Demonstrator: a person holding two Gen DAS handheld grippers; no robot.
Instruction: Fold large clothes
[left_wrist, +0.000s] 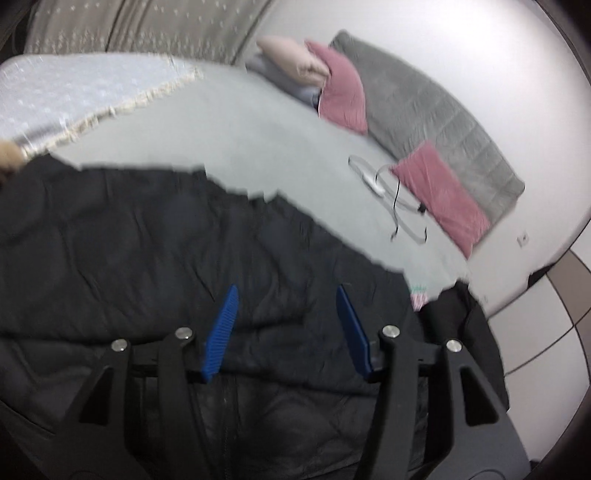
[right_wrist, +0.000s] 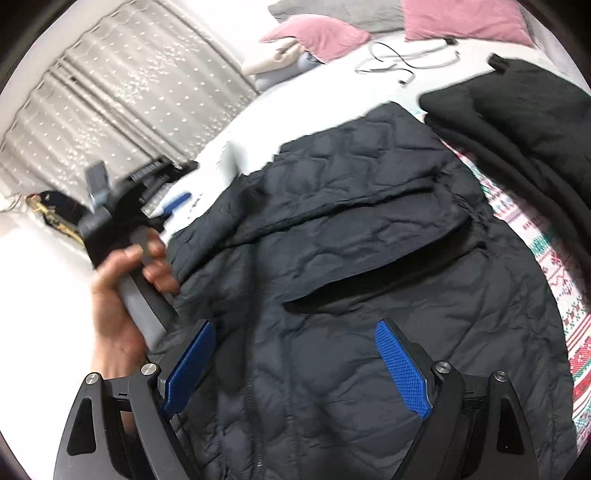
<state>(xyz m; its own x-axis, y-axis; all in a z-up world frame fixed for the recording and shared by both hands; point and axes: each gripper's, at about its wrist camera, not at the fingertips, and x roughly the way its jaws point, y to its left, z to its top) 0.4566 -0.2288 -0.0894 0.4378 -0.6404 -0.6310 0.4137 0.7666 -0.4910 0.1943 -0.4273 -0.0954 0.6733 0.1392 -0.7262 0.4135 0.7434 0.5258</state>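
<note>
A dark navy quilted jacket (right_wrist: 351, 277) lies spread on the bed (left_wrist: 236, 122), with a sleeve folded across its body. It fills the lower half of the left wrist view (left_wrist: 140, 240). My left gripper (left_wrist: 286, 291) is open and empty, hovering above the jacket; in the right wrist view it (right_wrist: 177, 201) shows at the jacket's left edge, held by a hand. My right gripper (right_wrist: 295, 332) is open and empty above the jacket's lower front.
A black garment (right_wrist: 524, 122) lies folded at the right on a patterned blanket (right_wrist: 554, 266). Pink pillows (left_wrist: 341, 88), a grey headboard cushion (left_wrist: 436, 110) and loose cables (left_wrist: 391, 195) are at the bed's head. Curtains (right_wrist: 110, 96) hang at the left.
</note>
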